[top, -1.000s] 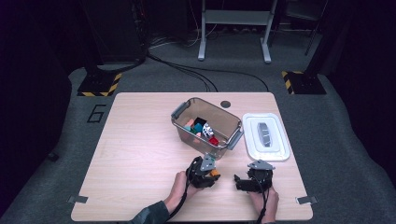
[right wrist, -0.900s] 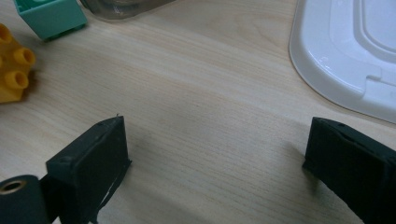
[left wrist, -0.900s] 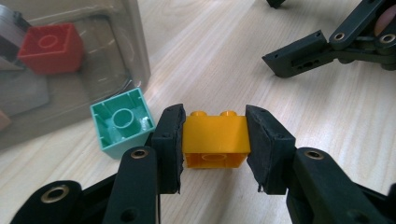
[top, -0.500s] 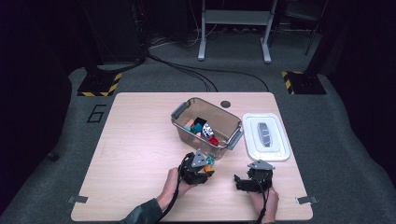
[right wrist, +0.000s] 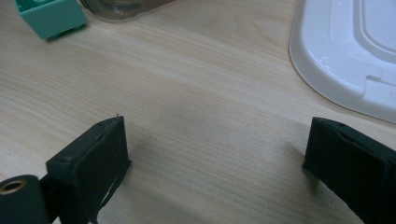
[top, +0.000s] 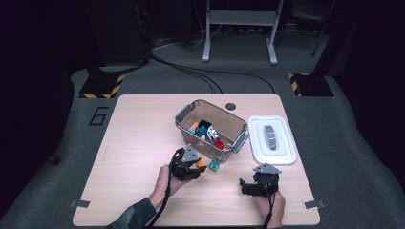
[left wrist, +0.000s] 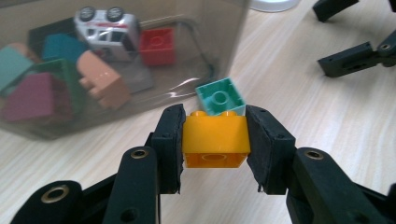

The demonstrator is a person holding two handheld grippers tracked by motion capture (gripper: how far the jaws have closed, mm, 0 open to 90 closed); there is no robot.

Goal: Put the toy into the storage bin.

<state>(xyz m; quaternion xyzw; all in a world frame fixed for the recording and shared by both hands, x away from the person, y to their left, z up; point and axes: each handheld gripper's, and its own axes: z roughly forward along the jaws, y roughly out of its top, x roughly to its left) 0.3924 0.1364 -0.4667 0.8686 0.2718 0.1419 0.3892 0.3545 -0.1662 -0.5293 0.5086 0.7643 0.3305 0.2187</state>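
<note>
Left gripper (left wrist: 215,140): jaws pinching small orange plastic brick (left wrist: 215,138), beside clear plastic bin (top: 229,124). Right gripper (right wrist: 219,158): jaws spread wide, nothing held, over wooden table (top: 138,138).

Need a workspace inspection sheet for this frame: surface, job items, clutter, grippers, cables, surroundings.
Surface: light wooden table, level, no spills seen.
Job's things: orange plastic building brick clamped in the left gripper; green plastic building brick on the table beside the clear plastic bin, which holds bricks and a white toy car.
Clutter: white plastic lid lying right of the bin.
Grippers: left gripper shut on the brick; right gripper open, jaws wide, nothing between them.
Cables: black cables across the floor.
Surroundings: grey carpet, metal stand, hazard-striped bases.
</note>
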